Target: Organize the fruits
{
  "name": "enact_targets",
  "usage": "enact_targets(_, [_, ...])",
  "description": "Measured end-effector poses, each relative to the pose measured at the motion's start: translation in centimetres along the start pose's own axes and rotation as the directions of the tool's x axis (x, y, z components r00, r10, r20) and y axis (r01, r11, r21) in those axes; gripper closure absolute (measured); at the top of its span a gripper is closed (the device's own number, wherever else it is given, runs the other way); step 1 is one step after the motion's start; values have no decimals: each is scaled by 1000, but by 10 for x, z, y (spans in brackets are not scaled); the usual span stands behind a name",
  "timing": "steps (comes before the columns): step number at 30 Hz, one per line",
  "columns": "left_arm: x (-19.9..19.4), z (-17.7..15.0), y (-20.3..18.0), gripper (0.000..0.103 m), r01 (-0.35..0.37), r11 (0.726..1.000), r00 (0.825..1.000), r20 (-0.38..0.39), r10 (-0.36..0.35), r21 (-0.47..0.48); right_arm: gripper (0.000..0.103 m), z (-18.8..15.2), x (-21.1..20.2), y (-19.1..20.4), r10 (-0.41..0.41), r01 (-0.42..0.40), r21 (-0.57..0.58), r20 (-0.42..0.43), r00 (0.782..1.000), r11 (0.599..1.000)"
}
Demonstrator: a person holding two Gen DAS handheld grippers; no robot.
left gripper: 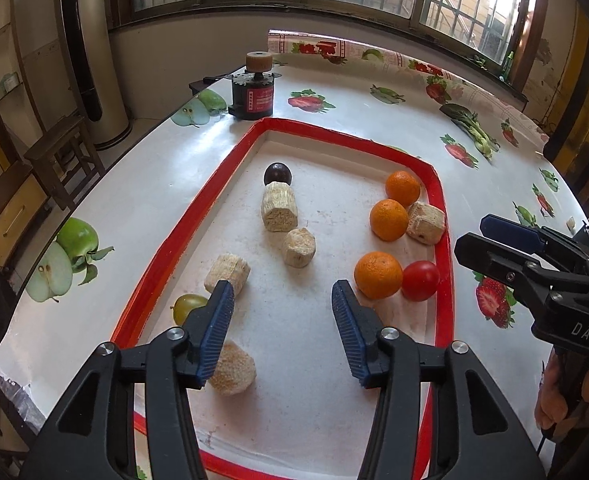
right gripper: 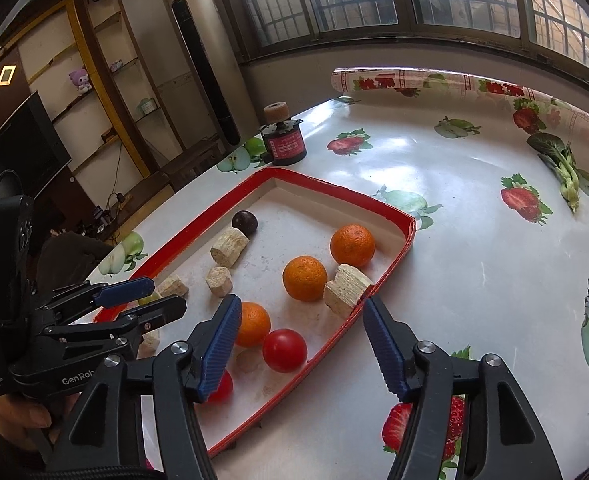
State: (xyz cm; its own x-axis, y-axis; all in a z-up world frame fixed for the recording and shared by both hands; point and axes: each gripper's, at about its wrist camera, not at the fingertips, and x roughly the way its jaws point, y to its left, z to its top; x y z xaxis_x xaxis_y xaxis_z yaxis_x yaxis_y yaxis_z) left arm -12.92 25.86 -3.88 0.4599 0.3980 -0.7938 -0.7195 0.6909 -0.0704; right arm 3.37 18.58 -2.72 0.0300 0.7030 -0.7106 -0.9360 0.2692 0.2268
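A red-rimmed tray (left gripper: 198, 208) holds three oranges (left gripper: 377, 275), a red tomato (left gripper: 420, 280), a dark plum (left gripper: 277, 174), a green fruit (left gripper: 188, 307) and several beige stalk chunks (left gripper: 279, 212). My left gripper (left gripper: 282, 286) hovers open over the tray's near half, nothing between its fingers; one chunk (left gripper: 230, 368) lies under its left finger. My right gripper (right gripper: 302, 301) stands open above the tray's right rim (right gripper: 390, 268), over the tomato (right gripper: 284, 350) and an orange (right gripper: 254, 324). A second red fruit (right gripper: 221, 388) is half hidden behind its left finger.
A black cylinder with a brown wheel (left gripper: 254, 92) stands beyond the tray's far corner. A rolled fruit-print cloth (left gripper: 334, 46) lies along the table's back. The table edge (left gripper: 106, 184) runs left of the tray; a stool (left gripper: 60, 156) stands below. A hand (right gripper: 22, 416) holds the left gripper (right gripper: 166, 294).
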Motion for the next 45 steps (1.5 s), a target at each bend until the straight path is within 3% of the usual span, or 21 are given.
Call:
enact_targets(2, [-10,-6,3,50,0,1000,1000,12,0,-1,35,-4,-7,0,13,-13,-19,6,1000,1000])
enact_targets(6, [-30,-19,4,26,-34,999,998,52,33,9,26,-14,-21,2,37,-36,-75,9,999,997])
enact_targets(9, [-42,-30,3,26,-43,999,996,76,40,29,18,-22,-32,9,43,-41,-139,11,999,989])
enact_targets(18, [-61,-51,3,25,-54,997,993,103,48,54,11,-49,-59,25,95,-93,-260,-5,996,961])
enact_targets(45, [-110,-90,-10,21,-107,987,975,205,81,121,5,-90,-115,49,133,-85,-496,61,989,864])
